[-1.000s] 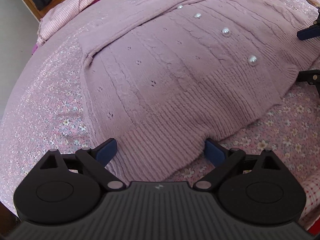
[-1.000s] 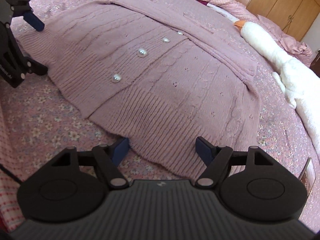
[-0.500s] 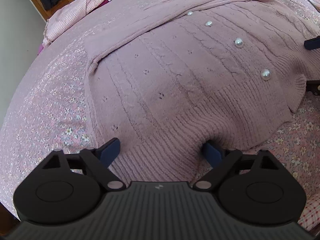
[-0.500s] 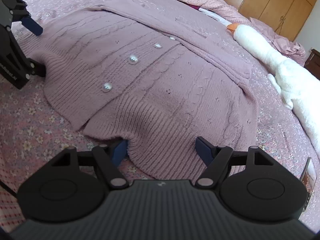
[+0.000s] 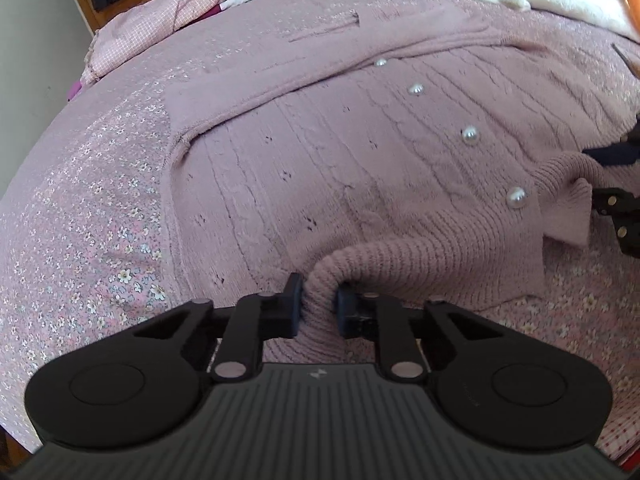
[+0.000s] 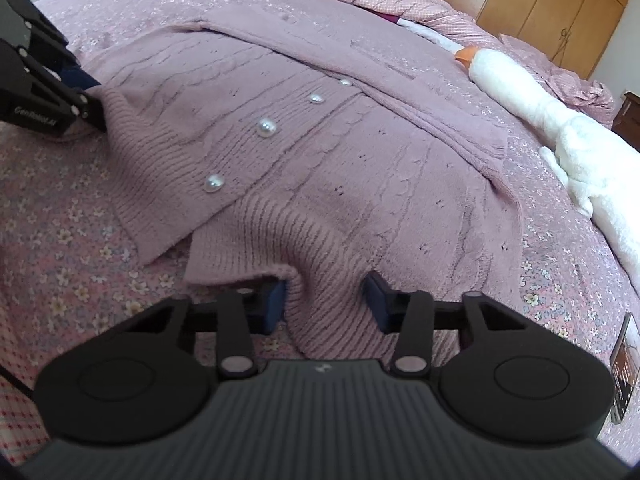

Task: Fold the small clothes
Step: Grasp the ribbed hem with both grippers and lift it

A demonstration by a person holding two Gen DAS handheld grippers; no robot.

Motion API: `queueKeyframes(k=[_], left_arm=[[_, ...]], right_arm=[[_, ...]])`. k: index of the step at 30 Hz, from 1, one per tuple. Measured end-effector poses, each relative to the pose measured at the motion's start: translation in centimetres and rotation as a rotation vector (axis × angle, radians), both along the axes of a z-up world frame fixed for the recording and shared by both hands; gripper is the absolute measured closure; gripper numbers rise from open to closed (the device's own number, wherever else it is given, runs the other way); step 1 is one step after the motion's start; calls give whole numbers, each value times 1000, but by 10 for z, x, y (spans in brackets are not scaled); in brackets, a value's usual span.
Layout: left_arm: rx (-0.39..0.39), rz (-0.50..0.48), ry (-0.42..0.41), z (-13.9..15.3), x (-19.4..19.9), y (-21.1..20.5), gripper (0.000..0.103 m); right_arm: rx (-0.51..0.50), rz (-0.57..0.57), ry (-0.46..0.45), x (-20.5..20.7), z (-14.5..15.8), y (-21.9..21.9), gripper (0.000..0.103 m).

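A mauve cable-knit cardigan lies spread across a bed covered in a pink floral sheet, its row of pearl buttons running up the front. The left gripper has its fingers clenched on a bunched fold of the ribbed hem, which rises in a rounded ridge between them. The right gripper straddles the hem on the garment's other side; its blue-padded fingers stand apart with knit between them, the left pad touching the fabric, the right pad just clear of it, so the grip is not closed. In the right wrist view the two front panels part at the hem, leaving a small wedge of sheet showing near the lowest button. One sleeve is folded across the body, its cuff ending short of the side edge. A white plush goose lies along the far side of the bed, near the cardigan but apart from it. Bare floral sheet stretches beyond the garment's side edges and below the hem. A crumpled pink checked quilt and wooden wardrobes sit further back.
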State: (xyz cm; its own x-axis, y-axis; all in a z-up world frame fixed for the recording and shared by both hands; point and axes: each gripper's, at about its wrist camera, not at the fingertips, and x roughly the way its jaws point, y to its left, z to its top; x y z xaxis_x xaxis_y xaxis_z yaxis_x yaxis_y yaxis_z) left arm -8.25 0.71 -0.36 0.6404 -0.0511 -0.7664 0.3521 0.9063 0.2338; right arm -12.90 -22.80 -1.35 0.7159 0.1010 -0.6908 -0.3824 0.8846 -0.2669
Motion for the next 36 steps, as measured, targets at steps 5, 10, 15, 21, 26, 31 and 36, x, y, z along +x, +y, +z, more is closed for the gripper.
queueKeyframes(k=[5,10,15,21,26,31,36], left_arm=[[-21,11,-26,9,-4,5,89],[-50,25,-72,24,-7,8,90],[-72,34,-109,37,-8,8,90],[-93,36,-159,55,-8,8,91],[-109,44,-206,70,0,8,91],[-119,56,-253,83,16,9,91],[-134,69,-309,100,36,7,91]], right_arm=[[34,-38,-25,0,8,-1,84],[76,-75,-69,2,20,-4,86],[89,-89,-115,4,32,-4,86],[89,-96,-171,7,45,-2,87],[89,-98,-226,16,57,-1,87],[73,-96,-285,32,71,0,87],[64,-97,-349,53,86,2,87]])
